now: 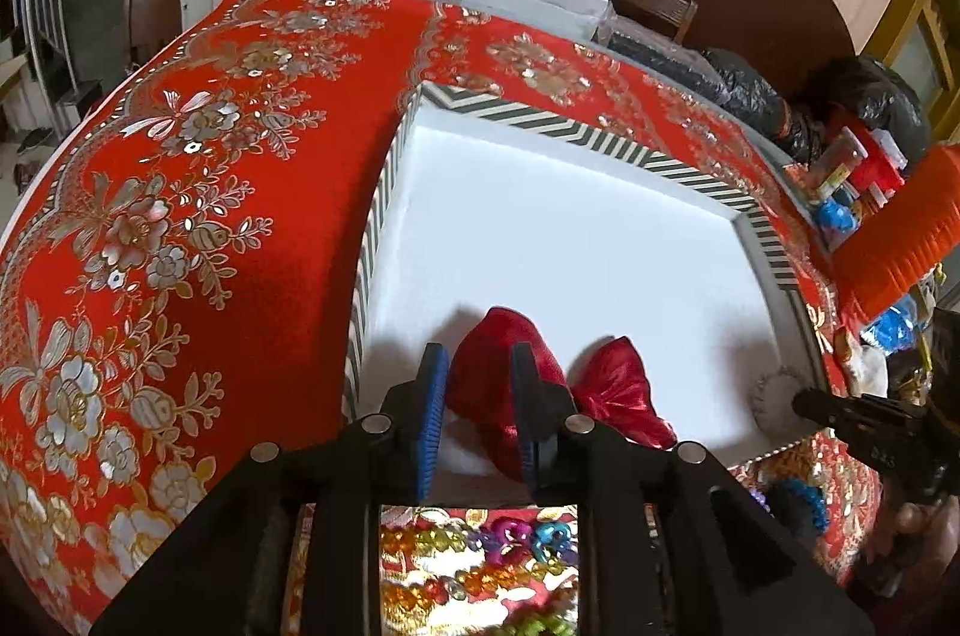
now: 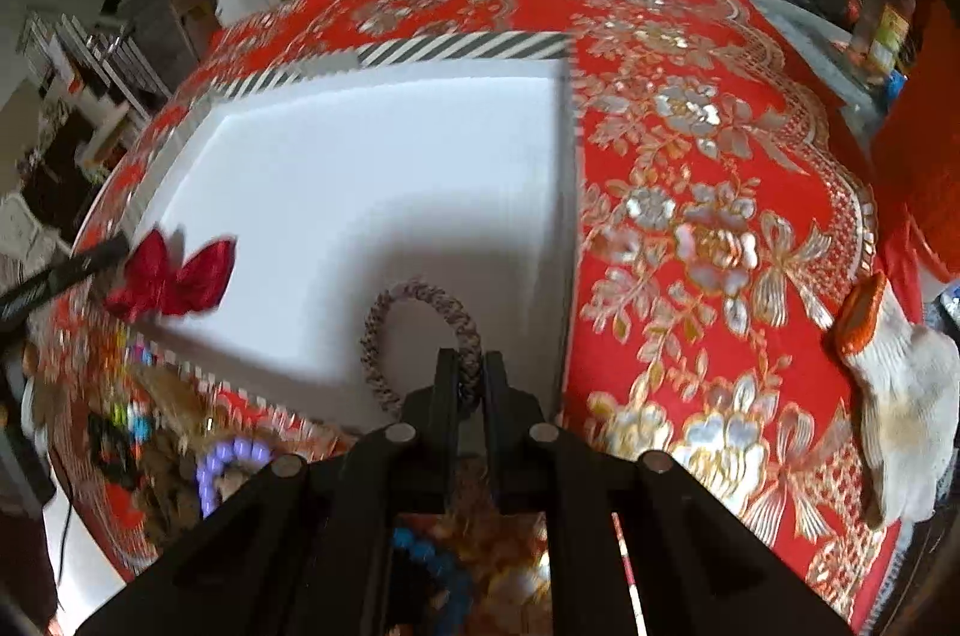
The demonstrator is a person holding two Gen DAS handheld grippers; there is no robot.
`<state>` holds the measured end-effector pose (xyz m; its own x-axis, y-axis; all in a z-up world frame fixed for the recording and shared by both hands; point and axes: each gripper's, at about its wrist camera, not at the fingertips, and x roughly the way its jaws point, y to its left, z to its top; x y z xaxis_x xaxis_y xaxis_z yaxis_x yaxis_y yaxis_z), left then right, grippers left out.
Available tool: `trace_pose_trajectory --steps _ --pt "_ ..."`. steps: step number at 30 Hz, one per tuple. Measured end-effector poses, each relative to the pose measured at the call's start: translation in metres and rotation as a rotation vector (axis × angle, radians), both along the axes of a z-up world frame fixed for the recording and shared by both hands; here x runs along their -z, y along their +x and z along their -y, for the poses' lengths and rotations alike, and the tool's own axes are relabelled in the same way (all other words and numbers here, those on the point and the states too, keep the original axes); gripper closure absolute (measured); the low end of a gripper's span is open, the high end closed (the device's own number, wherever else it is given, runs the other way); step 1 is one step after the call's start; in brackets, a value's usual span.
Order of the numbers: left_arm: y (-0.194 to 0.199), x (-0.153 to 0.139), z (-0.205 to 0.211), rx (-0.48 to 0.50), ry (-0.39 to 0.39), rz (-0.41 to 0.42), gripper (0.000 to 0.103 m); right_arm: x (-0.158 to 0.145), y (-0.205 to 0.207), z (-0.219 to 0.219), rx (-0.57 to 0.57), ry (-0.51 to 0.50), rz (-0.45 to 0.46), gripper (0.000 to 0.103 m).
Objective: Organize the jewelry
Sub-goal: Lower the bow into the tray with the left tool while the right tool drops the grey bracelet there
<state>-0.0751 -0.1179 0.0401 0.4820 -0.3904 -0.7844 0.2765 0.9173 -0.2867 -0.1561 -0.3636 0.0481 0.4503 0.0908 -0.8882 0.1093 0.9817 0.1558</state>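
No writing is legible. The left gripper, fingers slightly apart, straddles a red bow in the white tray. The right gripper pinches a braided hair tie near the tray's near edge.

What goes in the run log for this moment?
left gripper: open over red bow in tray | right gripper: shut on braided ring
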Motion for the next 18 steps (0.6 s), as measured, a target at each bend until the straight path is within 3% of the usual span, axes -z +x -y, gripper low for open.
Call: trace_pose_trajectory --steps 7,14,18 --pt "-0.007 -0.007 0.000 0.006 -0.002 0.024 0.083 -0.006 0.000 0.004 0.038 0.053 0.040 0.079" --pt "-0.027 -0.027 0.009 0.028 0.036 0.090 0.083 -0.022 -0.013 -0.003 0.070 0.074 0.105 0.072" --pt "-0.042 -0.036 0.015 0.034 0.059 0.129 0.083 -0.031 -0.026 -0.006 0.105 0.080 0.151 0.058"
